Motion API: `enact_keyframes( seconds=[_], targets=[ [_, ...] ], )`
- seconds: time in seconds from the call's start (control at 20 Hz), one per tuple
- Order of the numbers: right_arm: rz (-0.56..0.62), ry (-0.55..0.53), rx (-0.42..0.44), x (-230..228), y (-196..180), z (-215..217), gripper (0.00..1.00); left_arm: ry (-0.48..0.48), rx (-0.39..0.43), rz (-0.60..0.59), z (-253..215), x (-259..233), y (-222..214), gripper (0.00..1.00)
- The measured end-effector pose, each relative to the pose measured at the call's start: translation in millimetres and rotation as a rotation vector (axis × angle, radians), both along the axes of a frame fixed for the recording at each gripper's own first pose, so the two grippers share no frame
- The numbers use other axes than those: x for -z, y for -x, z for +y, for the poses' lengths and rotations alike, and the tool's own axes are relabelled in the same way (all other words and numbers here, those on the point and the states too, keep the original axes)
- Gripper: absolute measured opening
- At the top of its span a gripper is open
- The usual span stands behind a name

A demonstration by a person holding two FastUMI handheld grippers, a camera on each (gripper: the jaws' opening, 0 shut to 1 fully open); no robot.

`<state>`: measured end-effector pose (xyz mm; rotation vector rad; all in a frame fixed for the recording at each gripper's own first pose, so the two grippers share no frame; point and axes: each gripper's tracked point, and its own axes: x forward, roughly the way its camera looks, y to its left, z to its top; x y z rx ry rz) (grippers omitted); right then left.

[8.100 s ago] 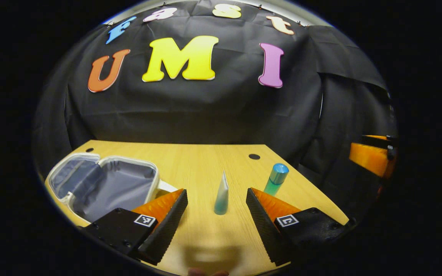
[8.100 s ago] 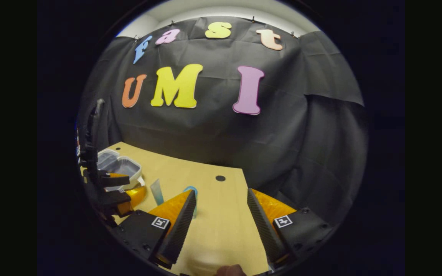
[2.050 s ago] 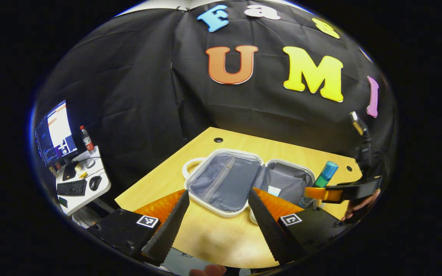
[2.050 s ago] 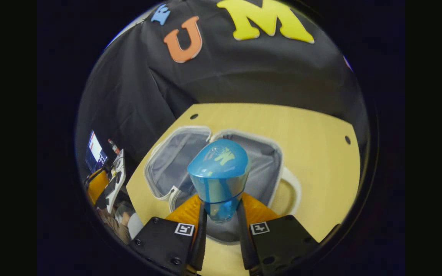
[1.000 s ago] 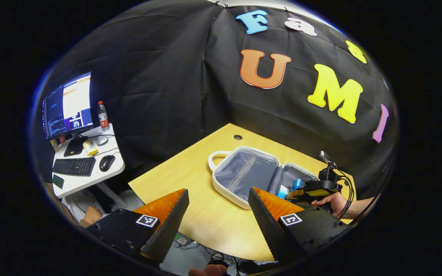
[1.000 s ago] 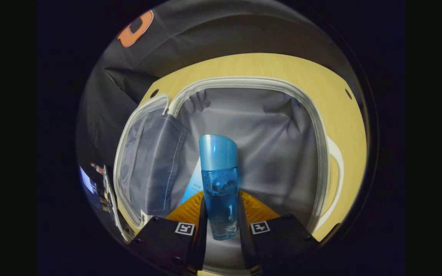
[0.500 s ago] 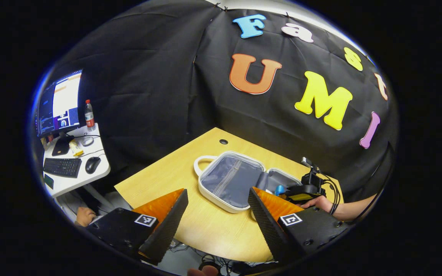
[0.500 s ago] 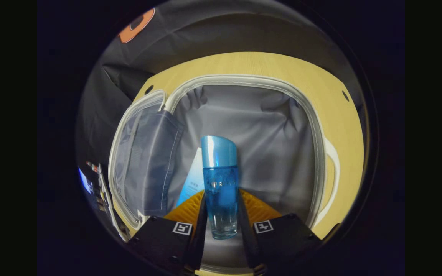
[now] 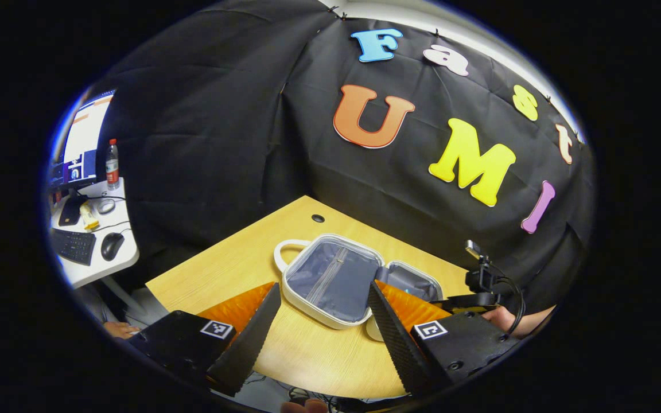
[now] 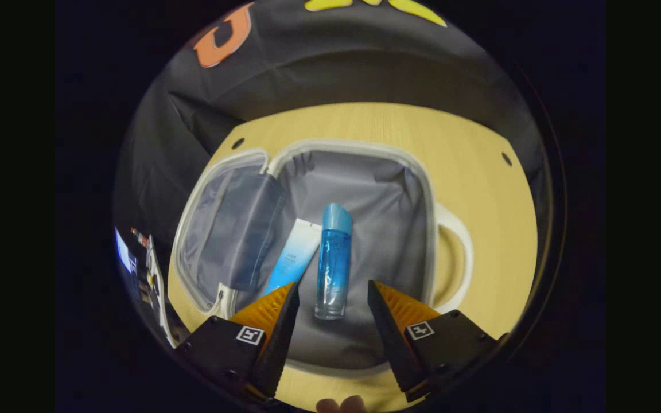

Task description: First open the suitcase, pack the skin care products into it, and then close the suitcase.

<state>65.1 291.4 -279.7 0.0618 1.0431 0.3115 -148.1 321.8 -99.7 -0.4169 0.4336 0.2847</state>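
While the suitcase (image 10: pixel 307 344) lies open and flat on the desk (image 10: pixel 479 172), your next concern is how it folds. Going left to right in the right gripper view: the lid half (image 10: pixel 233 229) looks like a soft lined shell with a pale rim, so judge it light and floppy; take it by the stiff rim rather than the lining, which would likely bunch. Next, in the deeper half, the tube (image 10: pixel 293 255) lies flat, touching the blue bottle (image 10: pixel 333 261) beside it. That bottle looks hard, smooth and likely slippery, and it may roll when the lid comes over, so close gently. Beyond it, the looped handle (image 10: pixel 457 258) sticks out on the desk.

Your right hand-held gripper (image 10: pixel 329 304) hangs above the bottle's base with its jaws spread wide, holding nothing. In the left gripper view, your left hand-held gripper (image 9: pixel 325 310) is also wide and empty, poised near the suitcase's front edge (image 9: pixel 313 307).
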Motion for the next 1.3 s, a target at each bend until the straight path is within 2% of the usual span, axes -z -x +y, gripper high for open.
enact_keyframes(
  seconds=[0.2, 0.25, 0.35, 0.55, 0.6, 0.65, 0.75, 1.0, 1.3],
  targets=[
    [-0.298, 0.064, -0.158, -66.4, 5.6, -14.3, 0.74, 0.035, 0.039, -0.027, 21.8, 29.5, -17.8, 0.98],
    [-0.345, 0.078, -0.197, -78.3, 10.3, -17.1, 0.77, 0.058, 0.042, -0.033, 30.9, 39.0, -24.5, 0.99],
    [-0.397, 0.083, -0.239, -99.0, 20.4, -22.6, 0.76, 0.129, 0.05, -0.045, 45.5, 60.1, -40.9, 0.98],
    [-0.484, 0.08, -0.224, -138.7, 24.8, -37.9, 0.78, 0.293, 0.079, -0.068, 68.9, 108.4, -74.3, 0.99],
    [-0.497, 0.097, -0.226, -143.9, 25.6, -42.4, 0.78, 0.337, 0.082, -0.065, 73.8, 119.1, -82.0, 0.89],
    [-0.507, 0.107, -0.228, -148.4, 26.6, -46.3, 0.77, 0.387, 0.087, -0.067, 78.3, 128.3, -90.6, 0.98],
    [-0.524, 0.133, -0.227, -157.0, 28.7, -56.0, 0.77, 0.482, 0.082, -0.085, 87.9, 141.2, -109.1, 0.97],
    [-0.518, 0.153, -0.197, -164.0, 35.3, -72.4, 0.78, 0.635, 0.014, -0.065, 118.3, 180.2, -146.6, 0.96],
    [-0.512, 0.169, -0.157, -167.5, 33.9, -85.2, 0.77, 0.804, -0.032, -0.059, 117.0, 205.7, -186.1, 0.95]
  ],
)
